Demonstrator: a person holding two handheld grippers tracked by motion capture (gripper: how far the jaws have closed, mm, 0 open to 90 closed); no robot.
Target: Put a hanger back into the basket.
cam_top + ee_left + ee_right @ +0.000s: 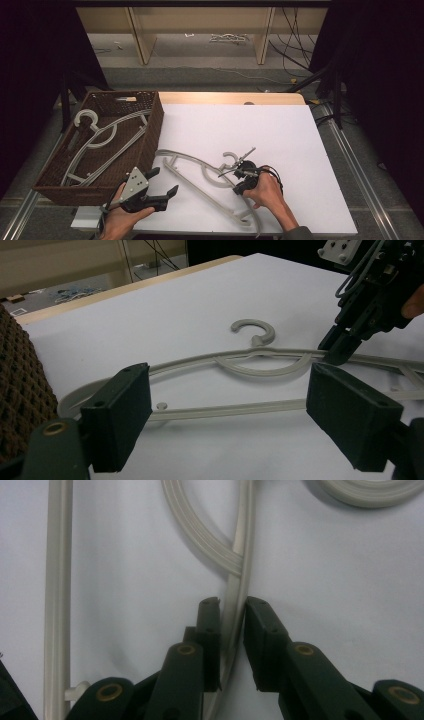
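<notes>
The hanger [207, 172] lies flat on the white table [280, 135], just right of the basket [150, 135]. The right gripper [233, 611] is clamped on the hanger's upper arm near the hook. The left gripper [167, 182] hovers beside the hanger's left end, jaws wide apart, holding nothing.
</notes>
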